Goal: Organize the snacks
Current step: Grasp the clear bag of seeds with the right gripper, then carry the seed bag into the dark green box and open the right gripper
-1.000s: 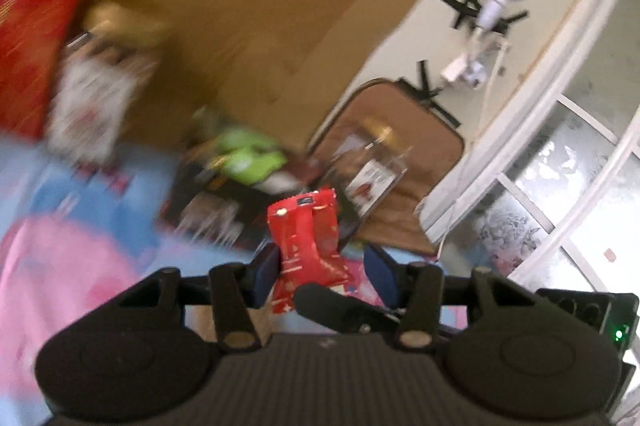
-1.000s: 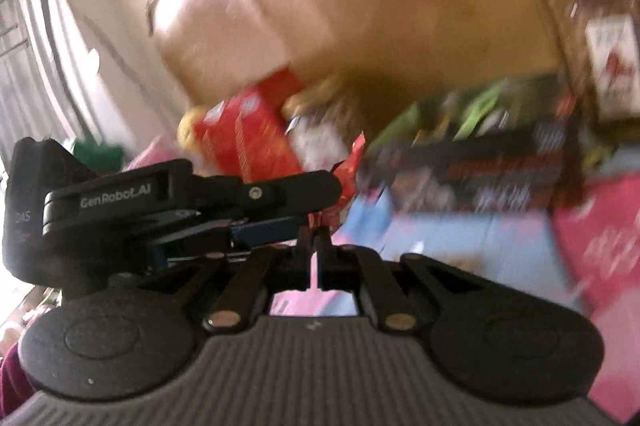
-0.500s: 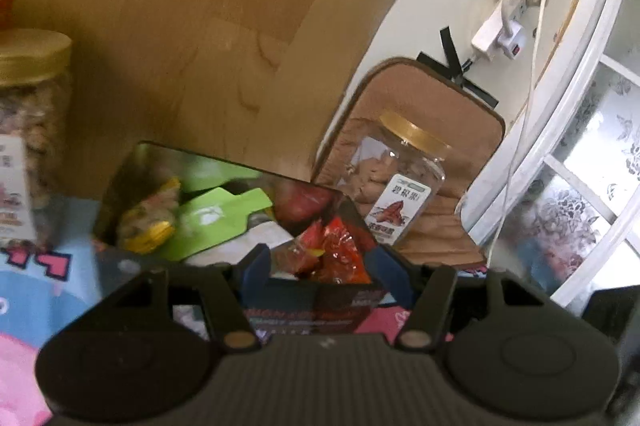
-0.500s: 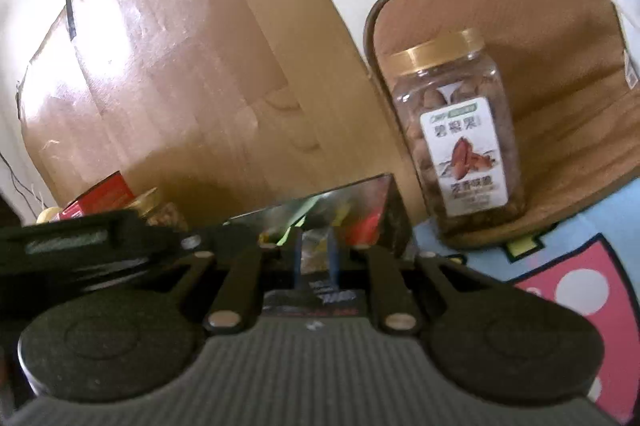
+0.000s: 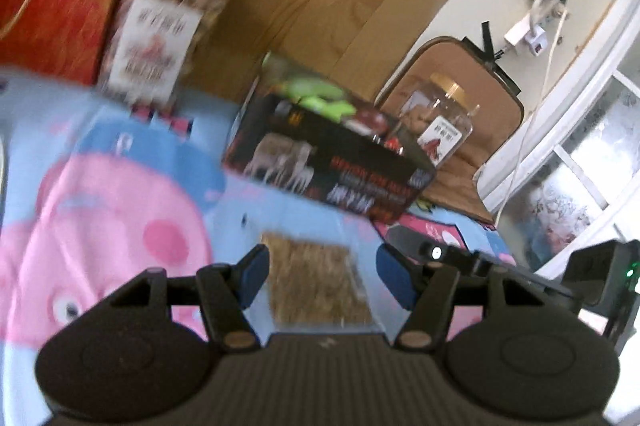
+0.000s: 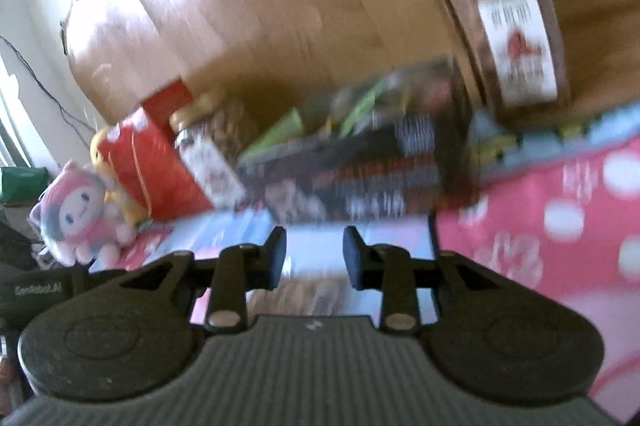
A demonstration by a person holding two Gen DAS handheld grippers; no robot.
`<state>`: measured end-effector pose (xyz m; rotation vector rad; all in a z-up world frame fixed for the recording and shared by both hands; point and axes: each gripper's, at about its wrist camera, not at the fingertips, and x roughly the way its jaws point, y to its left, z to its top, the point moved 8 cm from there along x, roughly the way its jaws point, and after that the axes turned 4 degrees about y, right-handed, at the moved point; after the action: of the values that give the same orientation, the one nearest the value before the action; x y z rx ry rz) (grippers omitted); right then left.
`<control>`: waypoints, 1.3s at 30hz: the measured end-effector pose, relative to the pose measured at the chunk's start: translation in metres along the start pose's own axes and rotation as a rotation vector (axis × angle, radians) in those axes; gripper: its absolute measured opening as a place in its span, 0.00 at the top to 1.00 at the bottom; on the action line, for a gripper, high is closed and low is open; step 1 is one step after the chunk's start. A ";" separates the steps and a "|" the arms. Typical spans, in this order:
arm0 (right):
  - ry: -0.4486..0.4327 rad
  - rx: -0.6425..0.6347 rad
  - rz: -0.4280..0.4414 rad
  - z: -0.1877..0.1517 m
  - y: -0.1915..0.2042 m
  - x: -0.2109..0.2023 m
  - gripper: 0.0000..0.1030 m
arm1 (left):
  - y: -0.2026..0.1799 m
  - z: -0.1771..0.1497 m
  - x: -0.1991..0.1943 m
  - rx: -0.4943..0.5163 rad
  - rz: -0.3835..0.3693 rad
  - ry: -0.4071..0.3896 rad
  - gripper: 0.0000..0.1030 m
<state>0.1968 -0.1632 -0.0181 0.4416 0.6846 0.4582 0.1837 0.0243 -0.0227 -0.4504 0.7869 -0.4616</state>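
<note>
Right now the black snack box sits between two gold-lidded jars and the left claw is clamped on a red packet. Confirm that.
Not quite. In the left wrist view the left claw holds nothing: its blue pads stand apart with only the blanket and a tan patch showing between them. The rest holds: the black snack box sits between the two gold-lidded jars.

You dropped the red snack packet into the black box (image 5: 332, 162), then drew both grippers back from it; your left gripper (image 5: 320, 274) and right gripper (image 6: 314, 258) came away empty, jaws parted.
</note>
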 end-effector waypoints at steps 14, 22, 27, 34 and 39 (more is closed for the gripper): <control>0.166 0.246 0.150 -0.035 -0.002 0.018 0.76 | 0.014 -0.021 0.018 -0.056 -0.023 0.061 0.50; 0.140 0.351 0.189 -0.035 -0.012 0.007 0.88 | 0.028 -0.023 0.001 -0.197 -0.079 0.050 0.40; 0.195 0.548 0.376 -0.049 -0.013 -0.001 0.89 | 0.025 -0.029 -0.025 -0.200 -0.093 0.017 0.24; 0.253 0.592 0.579 -0.073 0.019 -0.034 0.89 | 0.016 -0.051 -0.058 -0.173 -0.141 0.004 0.19; 0.295 0.567 0.610 -0.089 0.032 -0.049 0.89 | 0.014 -0.075 -0.068 -0.183 -0.176 0.020 0.37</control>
<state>0.0937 -0.1424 -0.0386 1.1493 0.9675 0.9205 0.0883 0.0575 -0.0389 -0.6901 0.8162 -0.5609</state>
